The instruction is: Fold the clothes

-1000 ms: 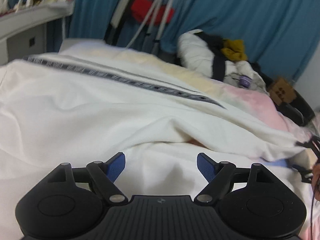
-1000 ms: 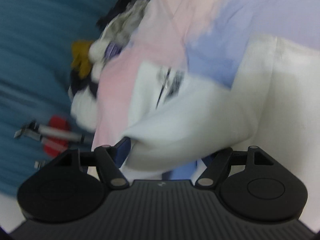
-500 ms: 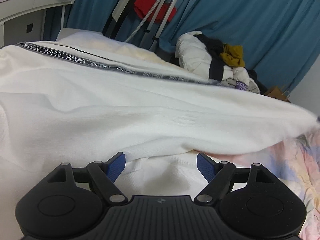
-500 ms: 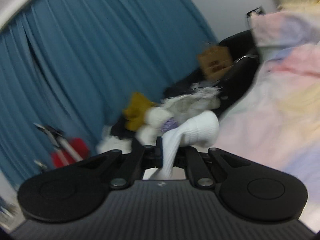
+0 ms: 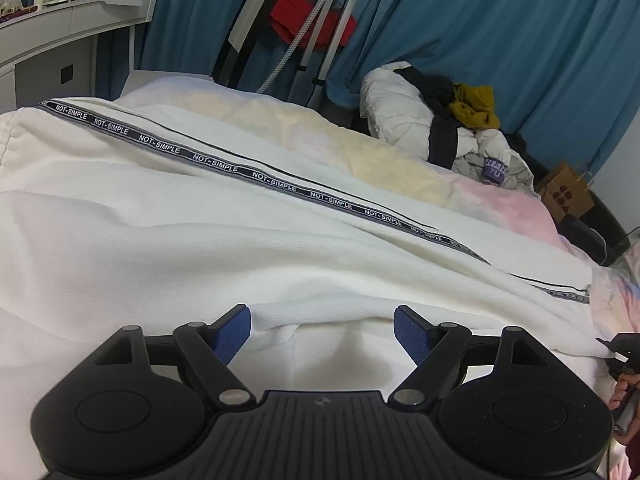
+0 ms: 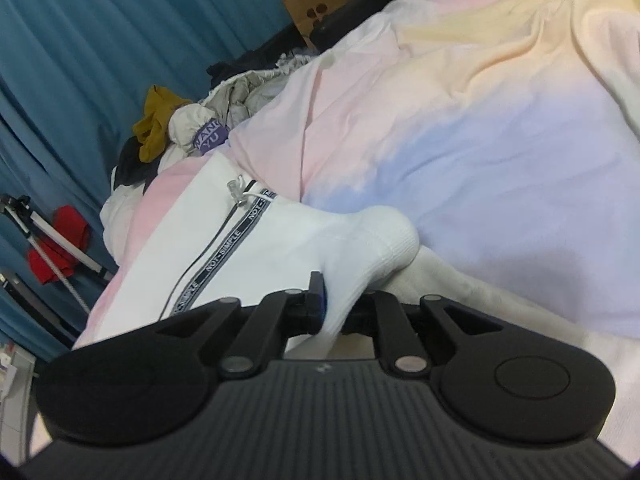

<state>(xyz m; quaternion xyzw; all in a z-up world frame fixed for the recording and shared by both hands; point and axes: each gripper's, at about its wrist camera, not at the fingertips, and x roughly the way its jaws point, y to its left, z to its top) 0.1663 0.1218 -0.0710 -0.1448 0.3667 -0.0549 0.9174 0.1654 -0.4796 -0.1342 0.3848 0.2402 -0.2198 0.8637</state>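
Note:
A white garment with a dark "NOT-SIMPLE" stripe lies spread across the bed. My left gripper is open, its blue pads just above a folded edge of the garment, holding nothing. My right gripper is shut on the garment's ribbed cuff, low over the bed. The stripe and a drawstring toggle show in the right wrist view. The right gripper also shows at the right edge of the left wrist view.
A pastel duvet covers the bed. A pile of clothes lies at the bed's far side. A paper bag, a red item on a stand, a white desk and blue curtains surround the bed.
My right gripper closed on the cuff and carried it across and down onto the bed, folding the garment over. The left gripper stayed open and nearly still.

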